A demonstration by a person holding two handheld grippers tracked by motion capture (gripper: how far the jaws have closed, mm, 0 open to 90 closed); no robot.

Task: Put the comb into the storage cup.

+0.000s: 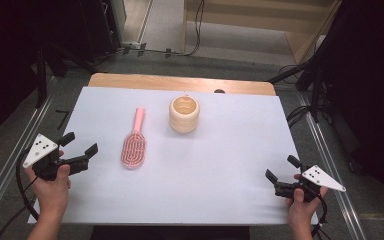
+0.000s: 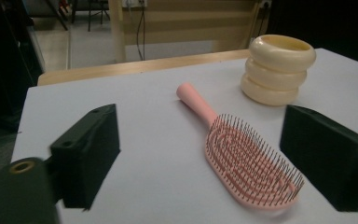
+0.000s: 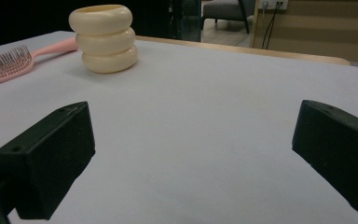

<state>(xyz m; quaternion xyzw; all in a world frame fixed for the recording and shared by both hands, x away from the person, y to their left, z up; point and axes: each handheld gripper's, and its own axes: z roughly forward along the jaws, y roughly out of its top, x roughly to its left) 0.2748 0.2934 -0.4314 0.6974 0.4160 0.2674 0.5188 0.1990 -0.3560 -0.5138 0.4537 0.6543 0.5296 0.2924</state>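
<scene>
Both claws empty and wide open over the white tabletop.

The left claw hovers at the near left, just left of the pink hairbrush, which lies flat, bristles up, handle pointing far. The right claw hovers at the near right, well apart from the cream ringed cup, upright just right of the brush handle.

A white-topped wooden table stands on grey carpeted floor, before a pale wooden slatted wall.
</scene>
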